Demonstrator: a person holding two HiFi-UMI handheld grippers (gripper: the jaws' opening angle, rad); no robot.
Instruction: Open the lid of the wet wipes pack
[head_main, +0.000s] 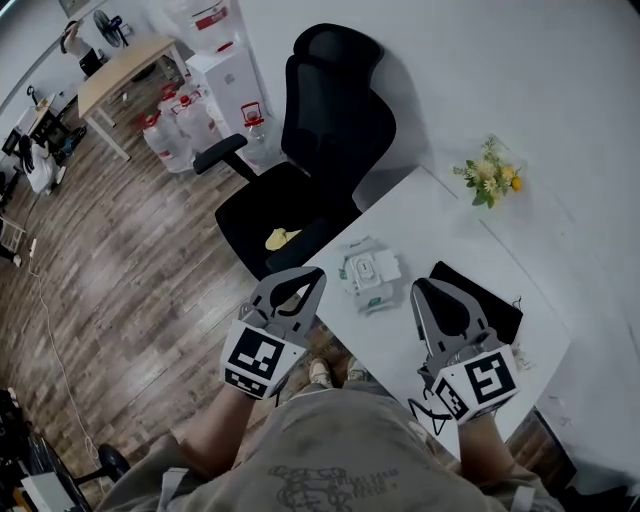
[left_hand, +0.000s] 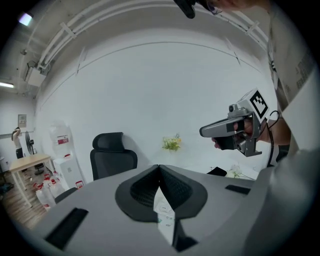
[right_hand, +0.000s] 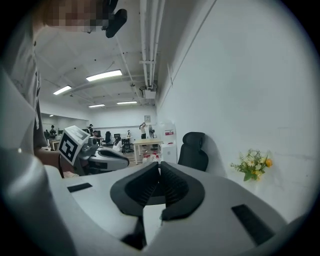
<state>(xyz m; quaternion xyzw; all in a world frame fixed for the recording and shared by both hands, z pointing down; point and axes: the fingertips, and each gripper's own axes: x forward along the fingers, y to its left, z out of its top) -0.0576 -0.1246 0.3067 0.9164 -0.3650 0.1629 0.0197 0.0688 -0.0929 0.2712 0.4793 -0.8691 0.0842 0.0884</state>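
The wet wipes pack (head_main: 369, 272) lies on the white table (head_main: 420, 215), white with green print and a pale lid on its top face. My left gripper (head_main: 312, 275) is held up just left of the pack, off the table's edge, with its jaws shut and nothing in them. My right gripper (head_main: 423, 289) hangs to the right of the pack, also shut and holding nothing. In the left gripper view a strip of the wipes pack (left_hand: 164, 211) shows below the closed left gripper (left_hand: 159, 168), and the right gripper (left_hand: 220, 131) appears at upper right. The right gripper (right_hand: 159, 165) points towards the chair.
A black office chair (head_main: 325, 140) stands at the table's far left side, with a yellow scrap (head_main: 281, 238) on its seat. A small bunch of flowers (head_main: 492, 180) sits at the wall. A flat black object (head_main: 487, 303) lies under my right gripper. Water bottles (head_main: 172, 135) stand on the wooden floor.
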